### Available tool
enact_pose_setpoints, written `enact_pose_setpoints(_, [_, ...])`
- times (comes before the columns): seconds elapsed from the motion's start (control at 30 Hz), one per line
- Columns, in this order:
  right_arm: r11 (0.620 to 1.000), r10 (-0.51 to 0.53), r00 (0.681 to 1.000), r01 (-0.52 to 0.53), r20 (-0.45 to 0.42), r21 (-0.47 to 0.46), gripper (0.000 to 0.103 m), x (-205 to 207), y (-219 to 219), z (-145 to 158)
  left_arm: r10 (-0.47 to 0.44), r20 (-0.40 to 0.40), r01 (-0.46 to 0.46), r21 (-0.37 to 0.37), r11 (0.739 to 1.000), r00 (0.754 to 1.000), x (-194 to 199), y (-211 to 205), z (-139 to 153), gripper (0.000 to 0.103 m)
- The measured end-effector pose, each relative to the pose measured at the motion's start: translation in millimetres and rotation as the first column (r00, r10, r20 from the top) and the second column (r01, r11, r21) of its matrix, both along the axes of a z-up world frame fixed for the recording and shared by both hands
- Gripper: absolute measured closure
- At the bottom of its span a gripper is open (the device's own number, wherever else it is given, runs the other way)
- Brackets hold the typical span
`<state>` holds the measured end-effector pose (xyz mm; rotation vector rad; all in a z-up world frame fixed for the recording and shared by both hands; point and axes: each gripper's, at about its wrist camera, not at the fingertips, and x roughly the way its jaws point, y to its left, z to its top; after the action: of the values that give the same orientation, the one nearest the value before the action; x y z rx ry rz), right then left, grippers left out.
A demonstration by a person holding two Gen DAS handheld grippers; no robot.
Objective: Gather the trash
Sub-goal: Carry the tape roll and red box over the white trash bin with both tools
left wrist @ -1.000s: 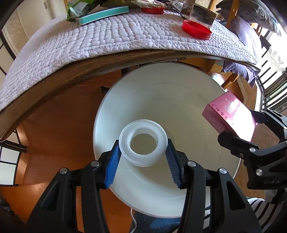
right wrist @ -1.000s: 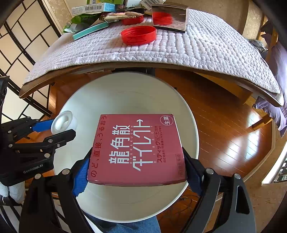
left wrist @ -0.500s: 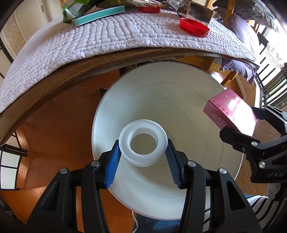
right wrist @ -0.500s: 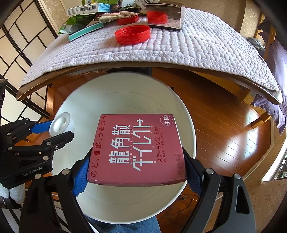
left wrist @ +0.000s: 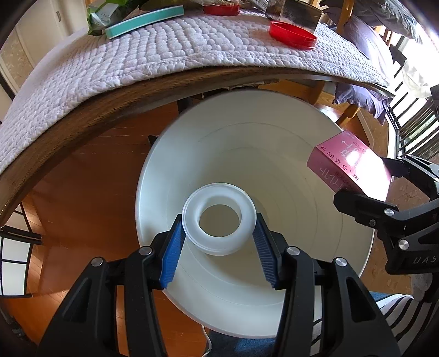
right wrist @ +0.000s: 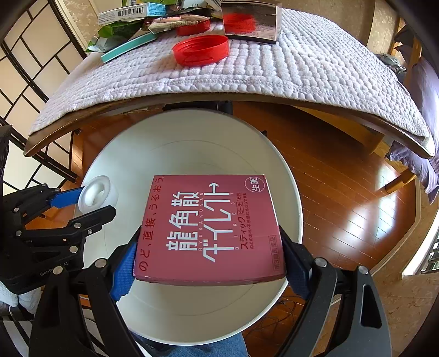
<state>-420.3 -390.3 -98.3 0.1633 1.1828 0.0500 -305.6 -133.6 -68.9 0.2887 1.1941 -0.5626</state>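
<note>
My left gripper [left wrist: 219, 236] is shut on a white plastic ring [left wrist: 219, 197] and holds it over the open white bin [left wrist: 247, 153]. My right gripper [right wrist: 210, 255] is shut on a red box with Japanese print [right wrist: 208, 228], flat above the same bin [right wrist: 192, 131]. In the left wrist view the red box [left wrist: 348, 167] shows at the right over the bin's rim. In the right wrist view the ring [right wrist: 96, 193] and left gripper [right wrist: 82, 204] show at the bin's left rim.
A table with a quilted grey cloth [right wrist: 274, 68] stands just behind the bin. On it lie a red lid [right wrist: 200, 49], a second red lid [right wrist: 192, 27], a shiny box [right wrist: 249, 23], a teal flat box [right wrist: 129, 46] and wrappers. Wooden floor [right wrist: 343, 192] surrounds the bin.
Both grippers have shifted slightly, still holding their items over the bin. The grips have not changed.
</note>
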Motion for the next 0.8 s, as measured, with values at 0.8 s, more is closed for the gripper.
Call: enact_pose_setpoints(0.8, [1.0,-0.003,1.0,0.003,-0.007,-0.001,0.016,2.9,-2.0,-4.6,-0.015,-0.005,0.015,0.012,1.0,1.0,1.9,-6.1,-7.2,0.051])
